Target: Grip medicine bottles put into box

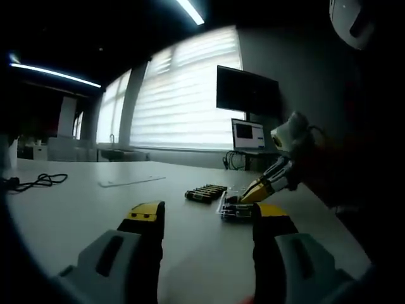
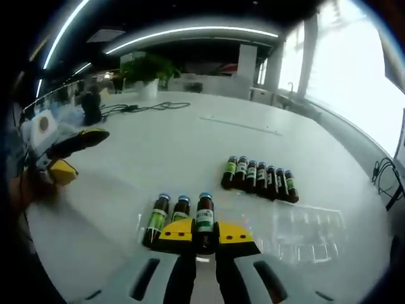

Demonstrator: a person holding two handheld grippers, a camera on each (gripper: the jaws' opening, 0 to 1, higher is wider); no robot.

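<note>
Right gripper (image 2: 204,235), jaws clamped on third bottle (image 2: 204,218) lying lengthwise in clear box (image 2: 304,237); six-bottle row (image 2: 259,177) at one o'clock; left gripper (image 1: 205,218) wide

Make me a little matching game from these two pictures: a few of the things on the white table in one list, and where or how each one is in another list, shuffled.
Things
1. right gripper
2. left gripper
3. row of six medicine bottles
4. black cable
5. clear plastic box

States
A. open, holding nothing
B. lying side by side on the table, apart from the grippers
C. shut on a dark bottle with a blue cap and green label
D. loose at the table's far side, before the potted plant
E. beside the right gripper, its slots seemingly unfilled

Pairs: 1-C, 2-A, 3-B, 4-D, 5-E
</note>
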